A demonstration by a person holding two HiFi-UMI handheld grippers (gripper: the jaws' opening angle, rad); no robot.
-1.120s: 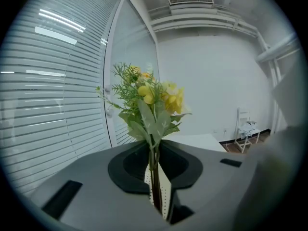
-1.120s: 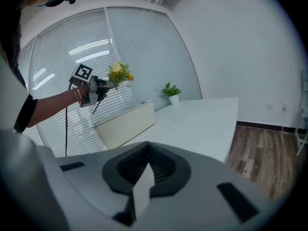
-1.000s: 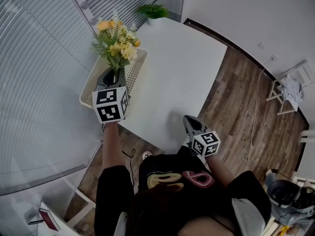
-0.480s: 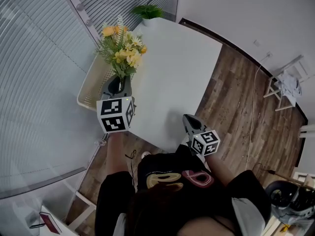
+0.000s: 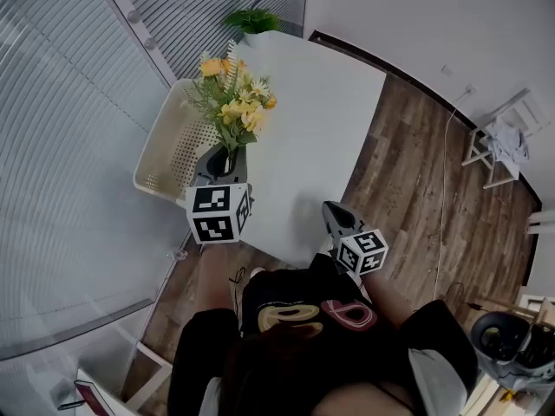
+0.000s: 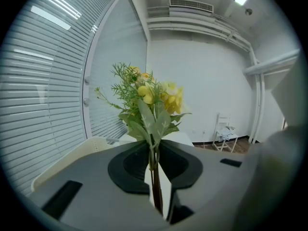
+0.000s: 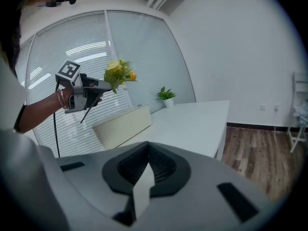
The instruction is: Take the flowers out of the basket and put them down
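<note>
1. So, the left gripper [image 5: 224,158] [image 6: 156,177] has its jaws squeezed in on the stems of the flowers [image 5: 236,102] [image 6: 147,100]. The only gap between the jaws is a narrow one, and the stems fill it.
2. Yellow and orange blooms with green leaves stick up past the jaws. In the right gripper view the flowers [image 7: 118,73] are up in the air, well above the basket [image 7: 122,126], with the stem ends poking out under the gripper.
3. From the head view, the bunch sits over the basket's right rim, about where it meets the table [image 5: 325,124].
4. The basket [image 5: 165,159] is cream and perforated, and it's on the left edge of the white table.
5. The right gripper [image 5: 333,211] [image 7: 143,177] is low at the table's near edge, off to the right and well apart from the left one. Its jaws are pretty much together, with just a thin pale sliver between them, and they aren't holding anything.
6. Also, a small potted plant [image 5: 251,20] [image 7: 167,95] is on the table's far corner. A white chair [image 5: 499,141] stands on the wood floor at far right.
</note>
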